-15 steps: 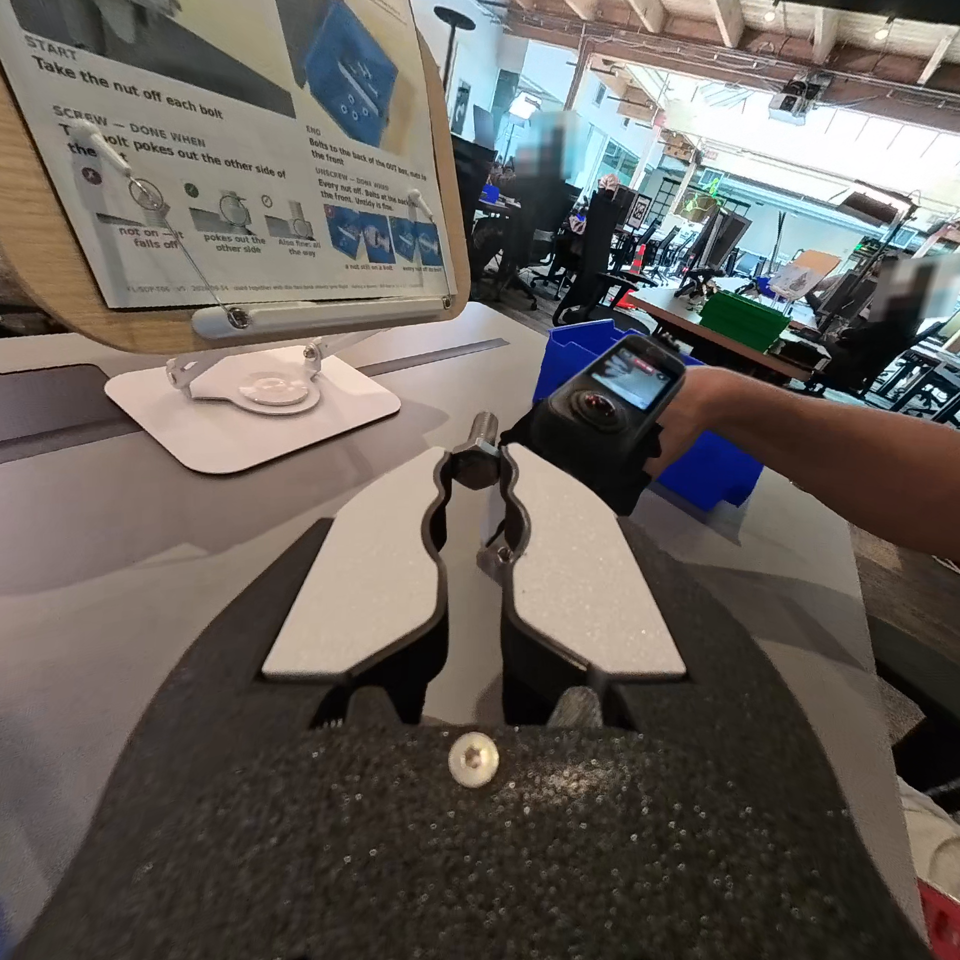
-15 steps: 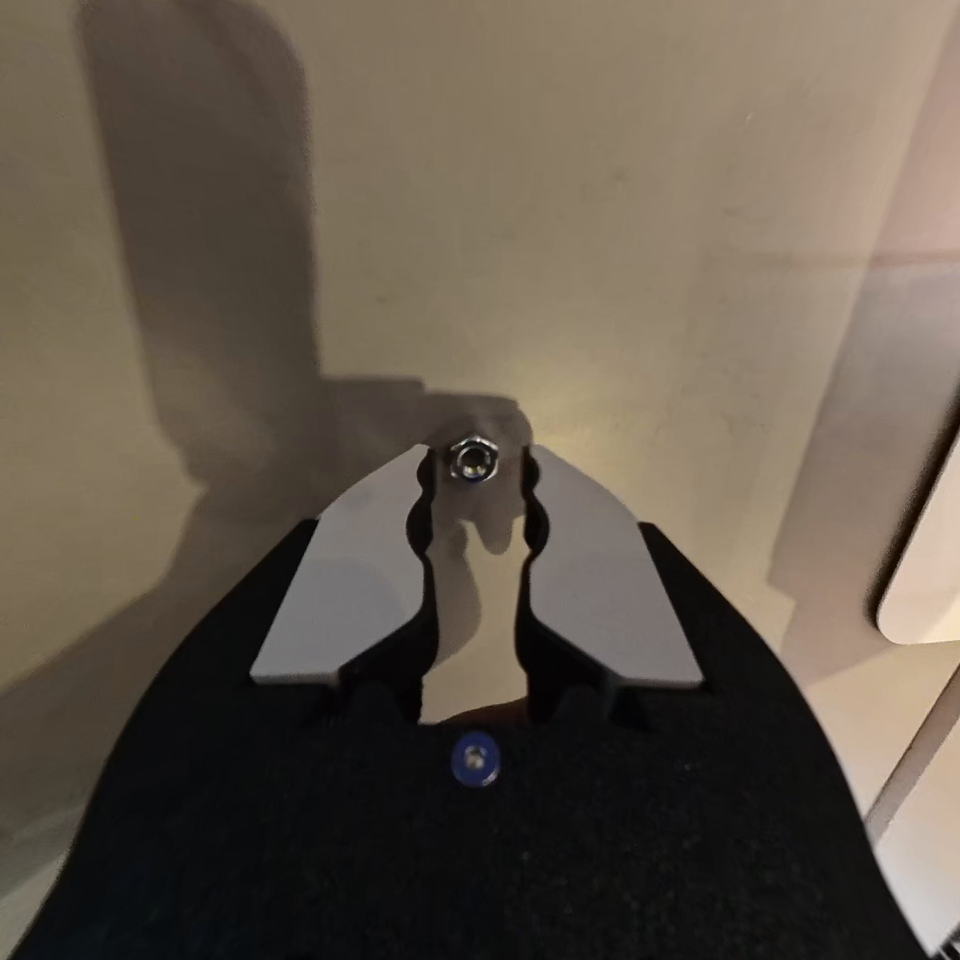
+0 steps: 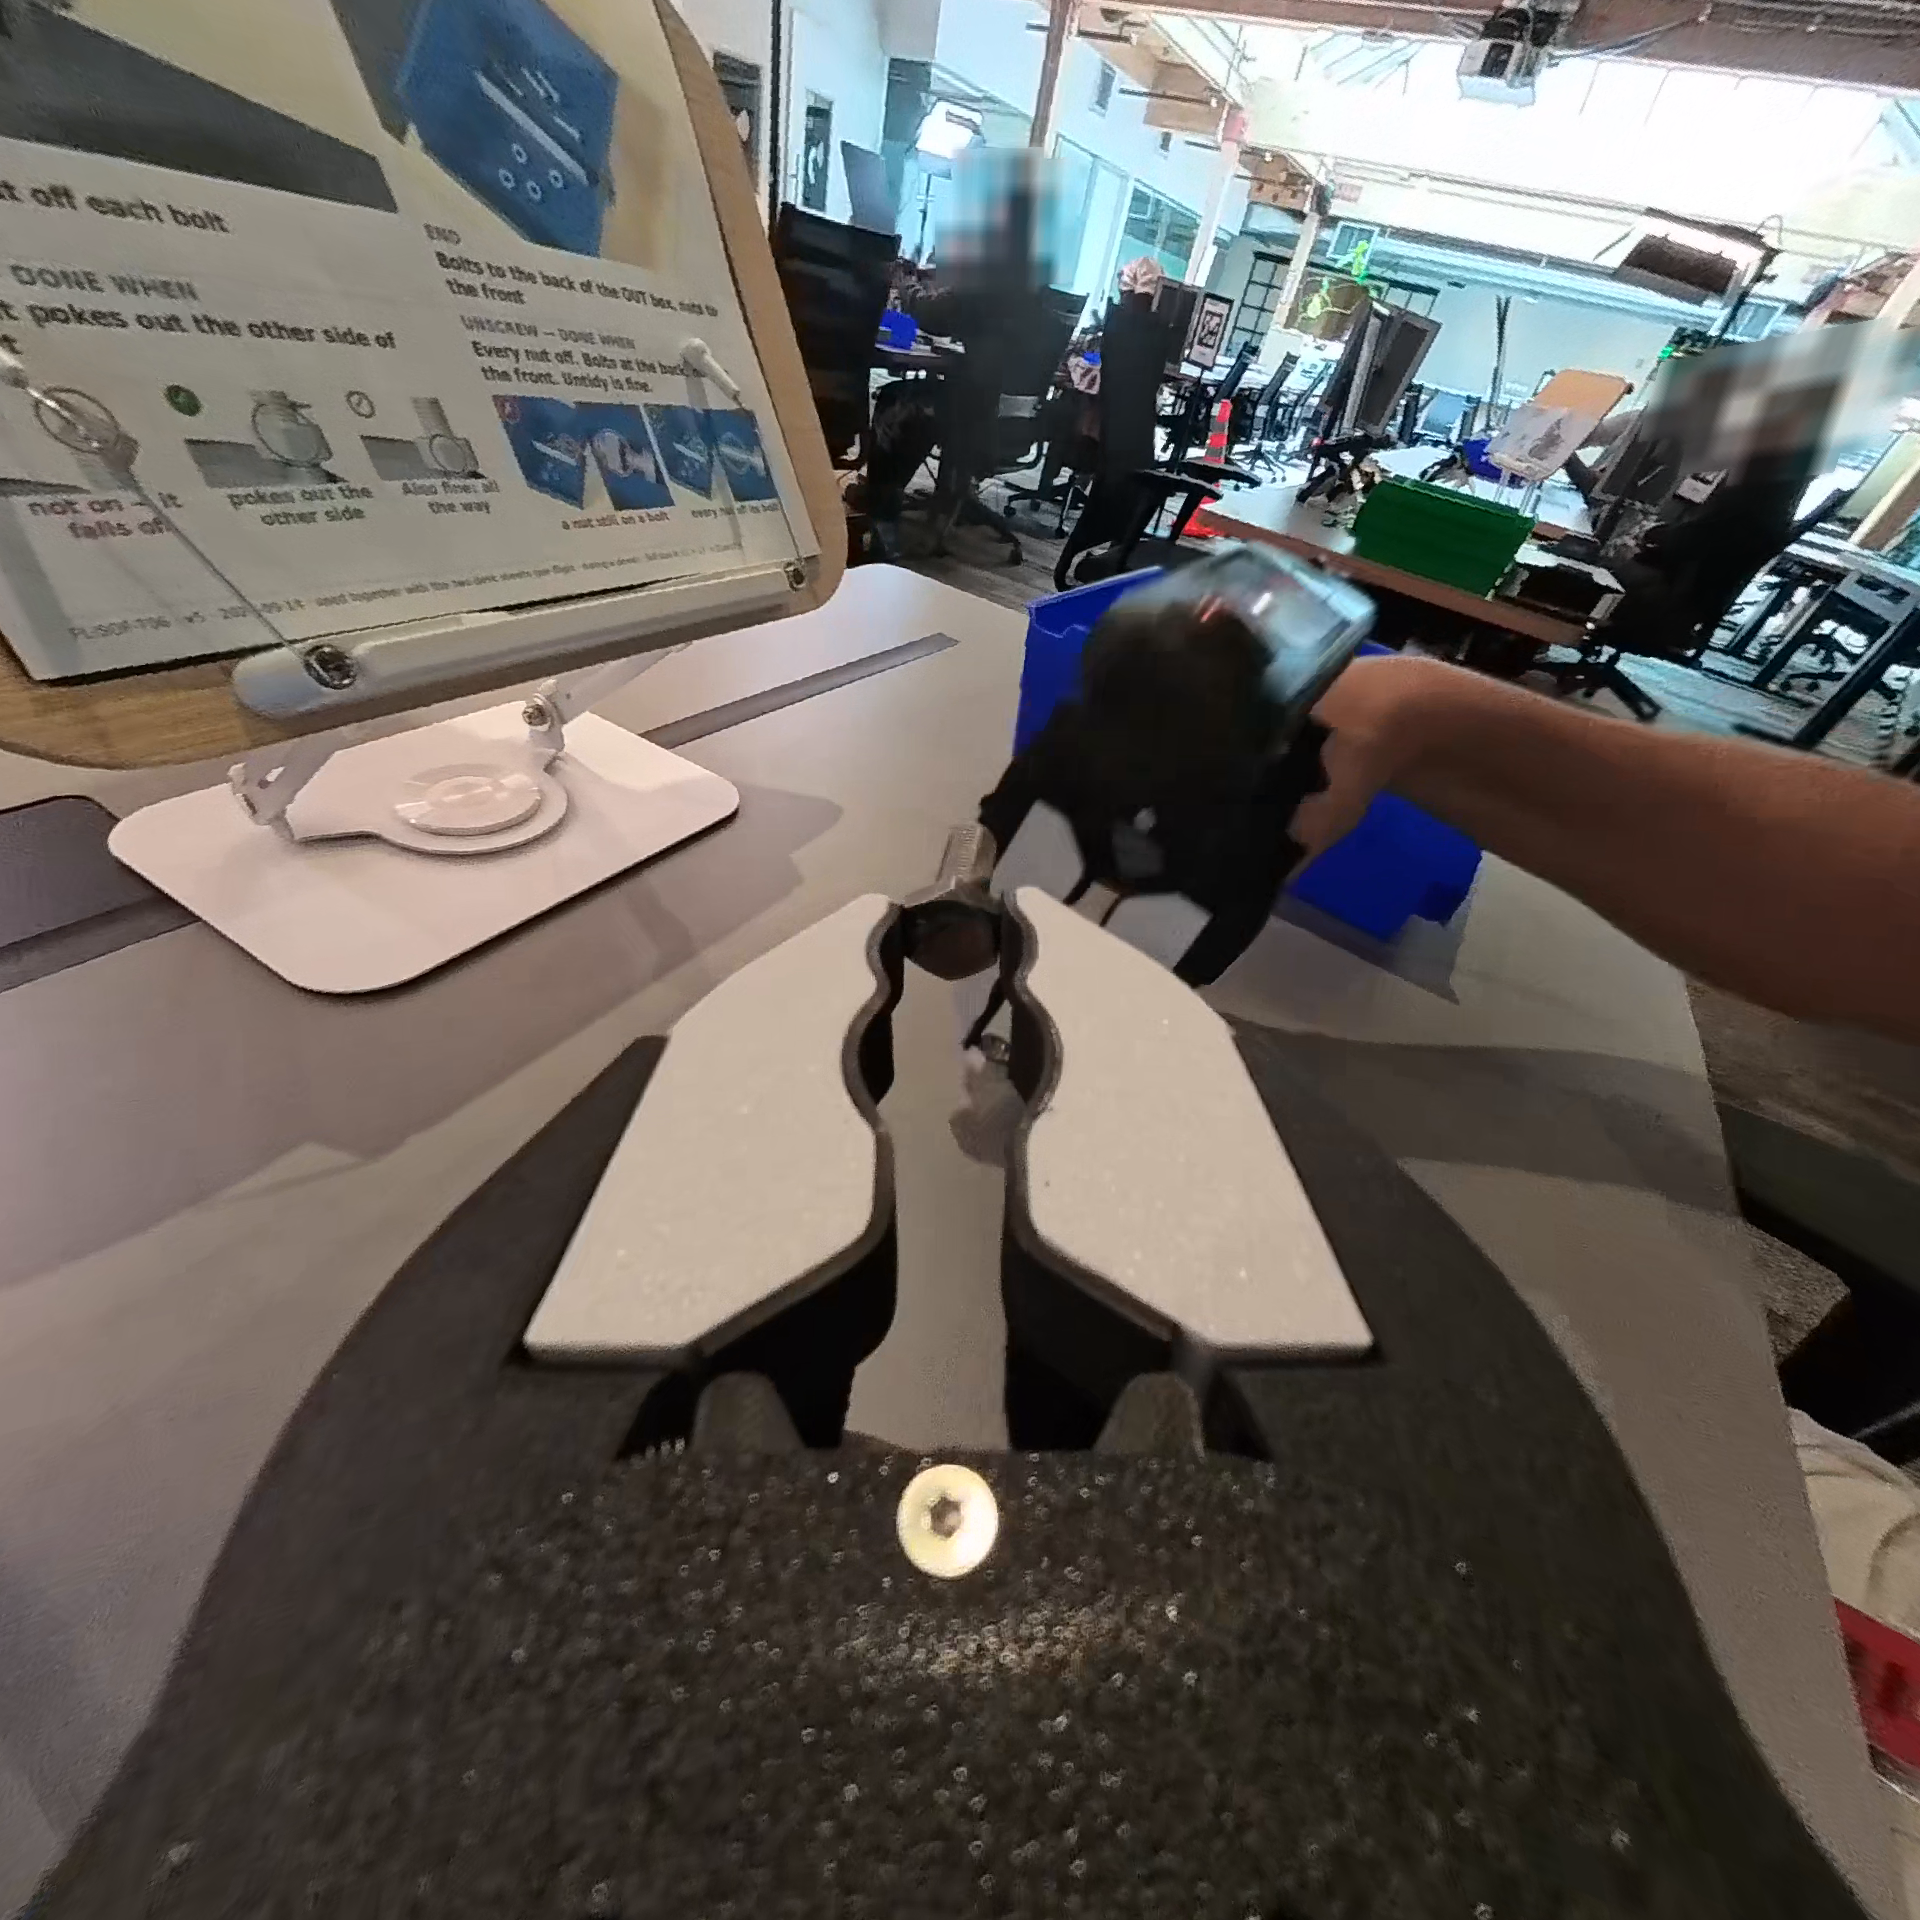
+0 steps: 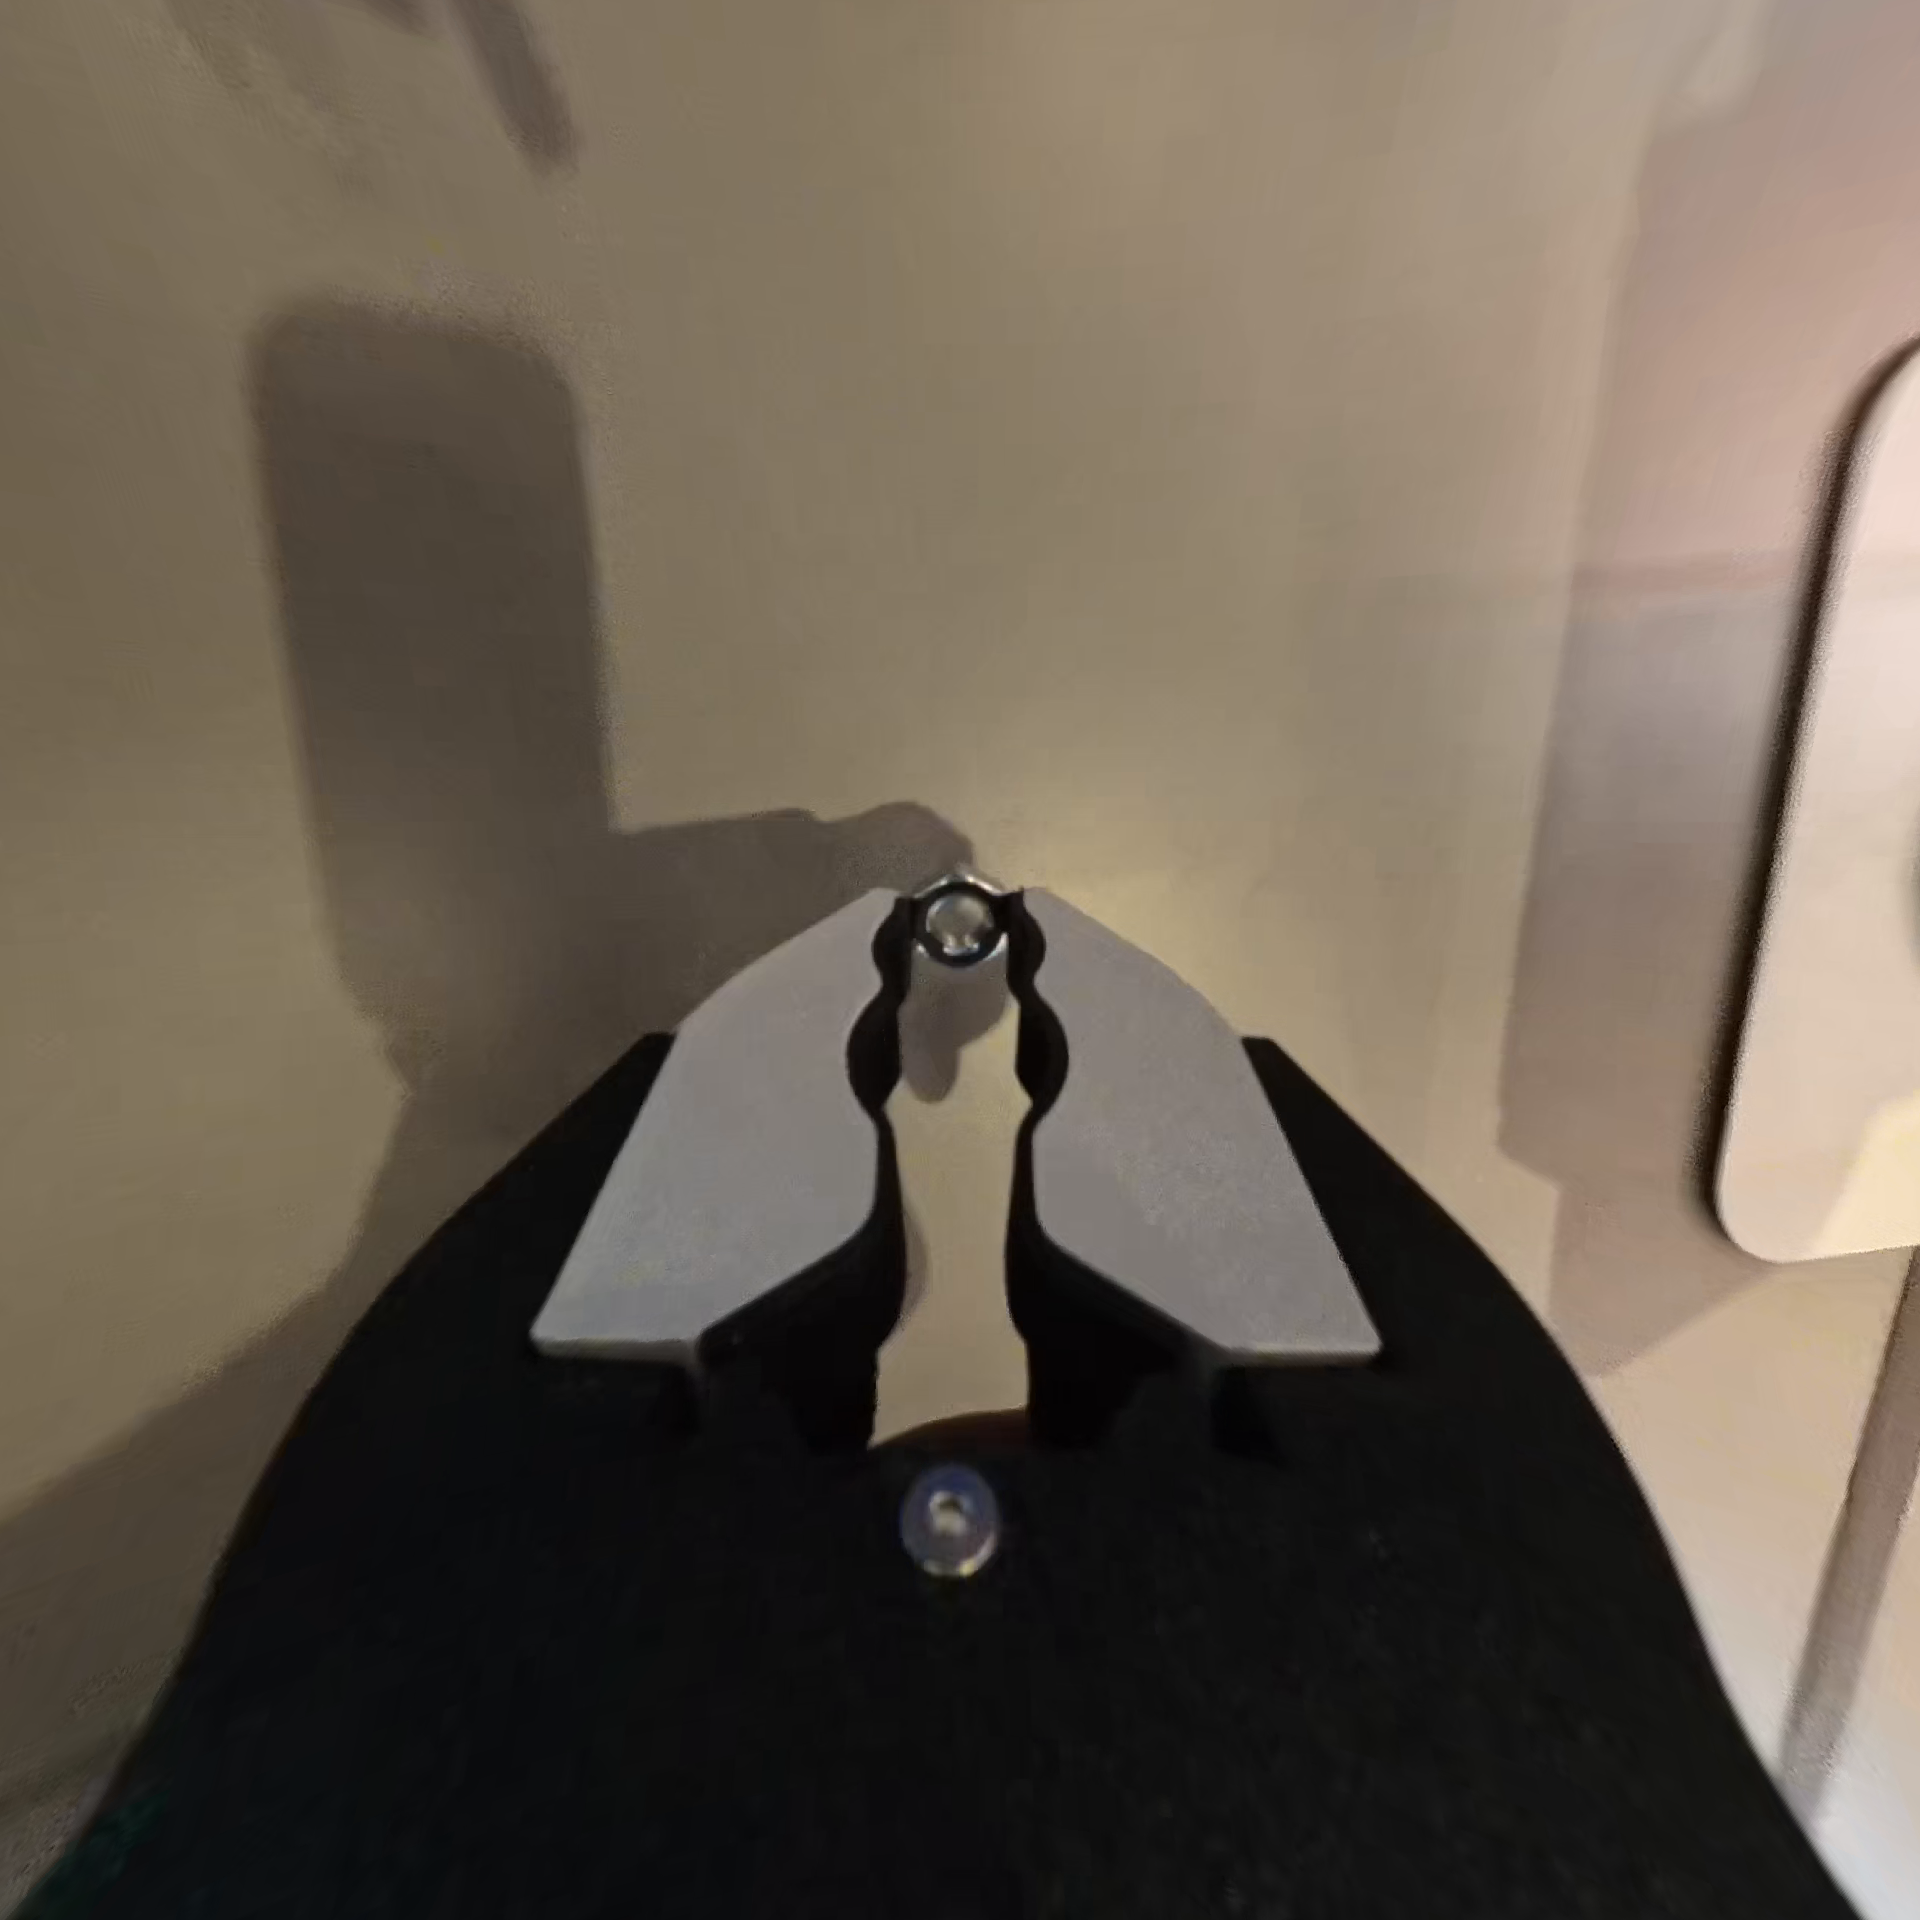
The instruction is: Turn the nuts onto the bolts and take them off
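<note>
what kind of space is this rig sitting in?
Looks like an open-plan office or lab workspace: rows of office chairs and desks behind, an instruction sheet on a stand on the grey table, and parts bins, blue and green.

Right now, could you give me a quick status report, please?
Left gripper shut on bolt. Right gripper shut on nut, at the bolt's tip. Nothing in the way.

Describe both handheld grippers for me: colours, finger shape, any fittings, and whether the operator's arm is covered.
Left gripper: speckled black body, pale grey plate fingers with wavy scalloped inner edges, one silver hex-socket screw at centre. Right gripper: same build; from the left wrist view it carries a black camera with a small screen. The forearm behind it is bare, without a sleeve.
</note>
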{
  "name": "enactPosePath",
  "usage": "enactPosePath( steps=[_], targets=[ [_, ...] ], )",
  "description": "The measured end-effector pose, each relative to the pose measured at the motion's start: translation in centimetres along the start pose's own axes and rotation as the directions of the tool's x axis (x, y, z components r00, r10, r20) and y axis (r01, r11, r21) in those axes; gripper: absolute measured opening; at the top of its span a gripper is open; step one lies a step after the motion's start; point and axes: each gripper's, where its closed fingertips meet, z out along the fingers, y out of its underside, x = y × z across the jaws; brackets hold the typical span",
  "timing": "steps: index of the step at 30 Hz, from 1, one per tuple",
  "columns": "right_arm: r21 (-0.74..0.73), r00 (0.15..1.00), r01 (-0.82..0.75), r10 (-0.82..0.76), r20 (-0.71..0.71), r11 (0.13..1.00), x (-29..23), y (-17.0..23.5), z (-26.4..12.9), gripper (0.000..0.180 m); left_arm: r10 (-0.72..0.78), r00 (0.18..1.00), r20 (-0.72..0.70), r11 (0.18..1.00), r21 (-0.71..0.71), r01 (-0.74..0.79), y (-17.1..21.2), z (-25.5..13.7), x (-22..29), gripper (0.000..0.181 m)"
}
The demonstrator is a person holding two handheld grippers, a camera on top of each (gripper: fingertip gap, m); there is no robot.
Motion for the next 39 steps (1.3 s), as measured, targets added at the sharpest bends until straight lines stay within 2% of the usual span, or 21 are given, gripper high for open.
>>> enactPosePath(
  steps=[1, 4, 7, 9, 13, 16, 22, 28, 39],
  targets=[
    [0.103, 1.0, -0.007, 0.01, -0.022, 0.995, -0.3, -1.0, -1.3, 0.017, 0.0, 1.0, -0.017, 1.0, 0.0, 0.0, -0.1, -0.1, 0.2, 0.017],
    [0.451, 0.993, 0.004, 0.048, -0.104, 0.892, -1.7, -4.0, -6.2, 0.017, 0.013, 0.995, -0.097, 1.0, 0.0, -0.014, -0.3, -0.3, 1.5, 0.017],
    [0.738, 0.974, 0.101, 0.085, -0.21, 0.667, -4.1, -5.4, -11.2, 0.017, 0.046, 0.977, -0.207, 0.999, 0.001, -0.047, -0.5, -0.7, 3.4, 0.017],
    [0.831, 0.942, 0.213, 0.119, -0.315, 0.514, -5.5, -5.3, -13.6, 0.017, 0.06, 0.953, -0.298, 0.998, 0.006, -0.062, -0.5, -1.1, 5.1, 0.017],
    [0.885, 0.917, 0.286, 0.163, -0.364, 0.366, -7.0, -3.8, -15.2, 0.017, 0.099, 0.908, -0.408, 0.995, 0.015, -0.101, -0.3, -1.5, 7.4, 0.017],
    [0.893, 0.921, 0.295, 0.148, -0.36, 0.339, -7.3, -3.7, -15.2, 0.017, 0.074, 0.889, -0.452, 0.997, 0.012, -0.077, -0.1, -1.3, 8.1, 0.017],
    [0.863, 0.88, 0.431, 0.09, -0.466, 0.262, -8.0, -6.1, -14.8, 0.017, -0.016, 0.827, -0.561, 1.0, -0.013, 0.011, 0.4, -0.9, 9.7, 0.017],
    [0.803, 0.831, 0.532, 0.018, -0.556, 0.269, -9.1, -8.2, -14.2, 0.017, -0.121, 0.734, -0.668, 0.993, -0.074, 0.097, 1.0, -1.1, 11.1, 0.017],
    [0.793, 0.825, 0.547, -0.01, -0.566, 0.27, -9.4, -8.4, -14.3, 0.017, -0.139, 0.739, -0.659, 0.99, -0.098, 0.098, 1.5, -0.7, 11.0, 0.017]
  ],
)
